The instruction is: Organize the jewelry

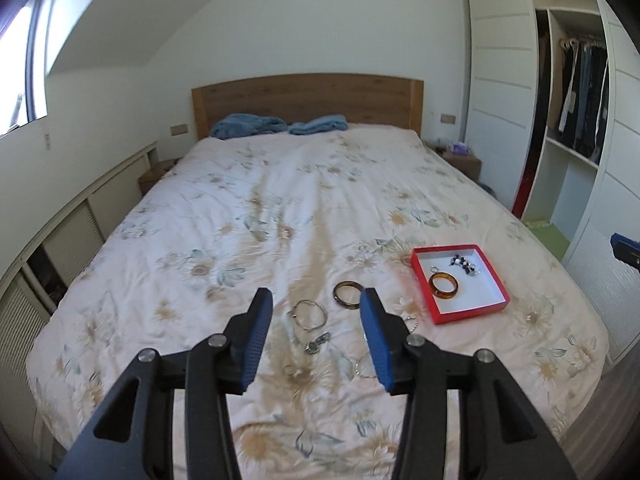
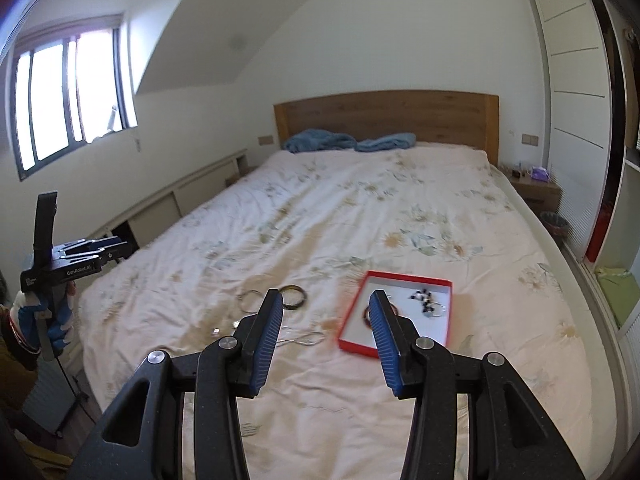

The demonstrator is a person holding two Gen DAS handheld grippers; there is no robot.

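Observation:
A red-rimmed tray (image 1: 496, 307) with a white floor lies on the floral bedspread; it also shows in the right wrist view (image 2: 404, 277). In it lie an amber bangle (image 1: 443, 285), a small silver ring (image 1: 435, 269) and a black-and-white bead bracelet (image 1: 464, 263). Loose on the bed are a dark bangle (image 1: 347, 294), silver bangles (image 1: 310, 315), a small pendant (image 1: 318, 342) and thin chains (image 2: 304, 338). My left gripper (image 1: 316, 320) is open and empty above the loose pieces. My right gripper (image 2: 325, 322) is open and empty, above the bed near the tray's left edge.
The bed (image 1: 280, 200) has a wooden headboard (image 1: 308, 100) and blue pillows (image 1: 276, 125). A nightstand (image 1: 462, 160) and an open wardrobe (image 1: 576, 128) stand at the right. Low cabinets (image 1: 80, 224) line the left wall under a window (image 2: 68, 92).

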